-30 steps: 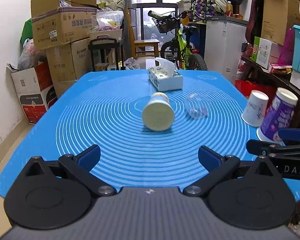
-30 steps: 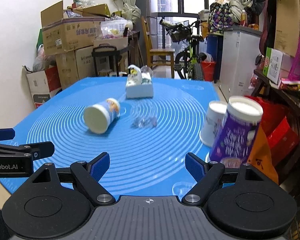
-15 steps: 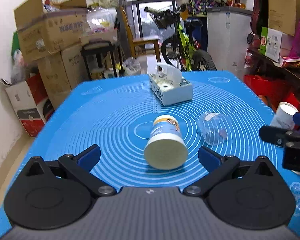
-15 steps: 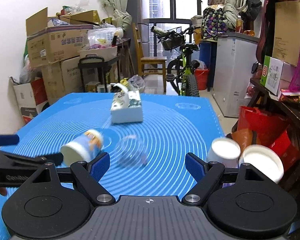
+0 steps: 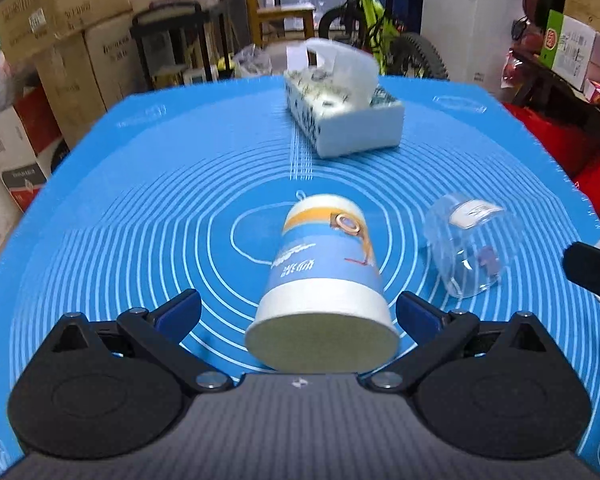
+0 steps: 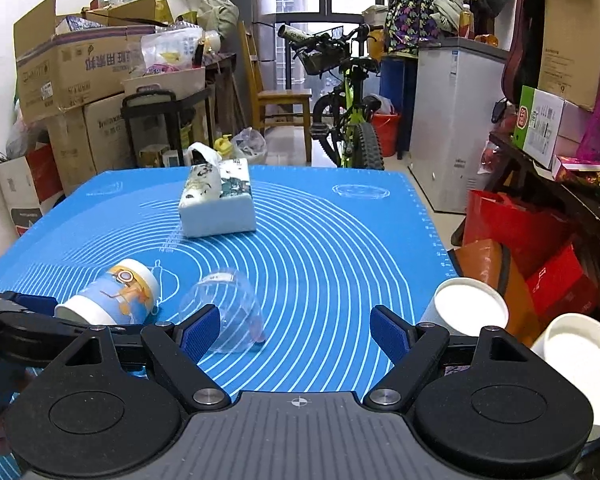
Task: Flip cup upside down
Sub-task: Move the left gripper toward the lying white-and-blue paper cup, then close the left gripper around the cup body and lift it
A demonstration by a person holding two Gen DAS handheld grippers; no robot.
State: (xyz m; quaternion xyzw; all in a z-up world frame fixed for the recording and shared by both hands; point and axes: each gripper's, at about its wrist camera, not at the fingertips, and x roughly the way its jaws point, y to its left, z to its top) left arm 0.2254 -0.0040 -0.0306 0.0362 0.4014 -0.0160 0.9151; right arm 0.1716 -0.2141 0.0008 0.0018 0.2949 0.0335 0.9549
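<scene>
Blue-padded left gripper (image 5: pixel 298 314): jaws spread wide, not clamped, one to each side of blue-and-white printed paper cup (image 5: pixel 324 280). Cup on its side on blue ringed silicone mat (image 5: pixel 140 200), wide mouth toward gripper. Clear plastic cup (image 5: pixel 466 250) on its side just right of paper cup. White tissue box (image 5: pixel 352 120) farther back. Right gripper (image 6: pixel 296 334): jaws spread wide, nothing held, two upright white-rimmed paper cups (image 6: pixel 470 306) near right mat edge.
</scene>
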